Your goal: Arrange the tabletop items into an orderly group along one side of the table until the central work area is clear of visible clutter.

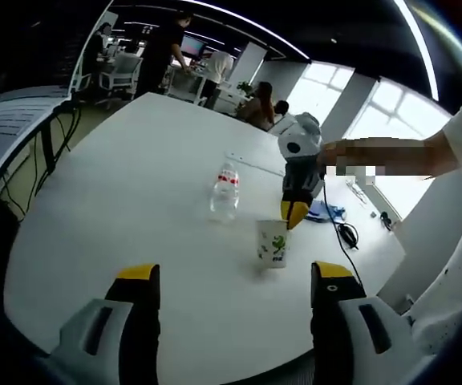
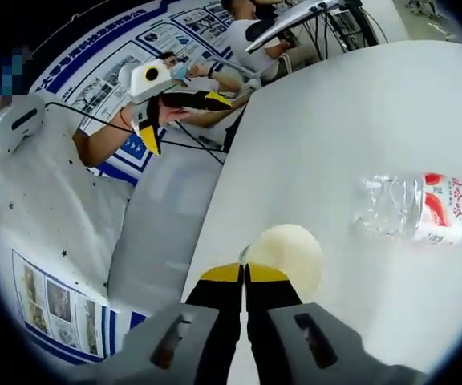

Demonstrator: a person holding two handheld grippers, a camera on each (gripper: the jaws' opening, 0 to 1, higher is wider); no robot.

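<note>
Our right gripper (image 2: 245, 274) pinches shut on the paper cup (image 1: 273, 243) rim; light and crushable, so we grip gently. Our left gripper (image 1: 235, 277) is wide open.

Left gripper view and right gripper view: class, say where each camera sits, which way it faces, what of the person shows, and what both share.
Left gripper view: rides the open left gripper, looking across the white table; a forearm holds the right gripper.
Right gripper view: rides the right gripper, looking down at the paper cup; the left gripper appears.
Shared: cup, water bottle.
</note>
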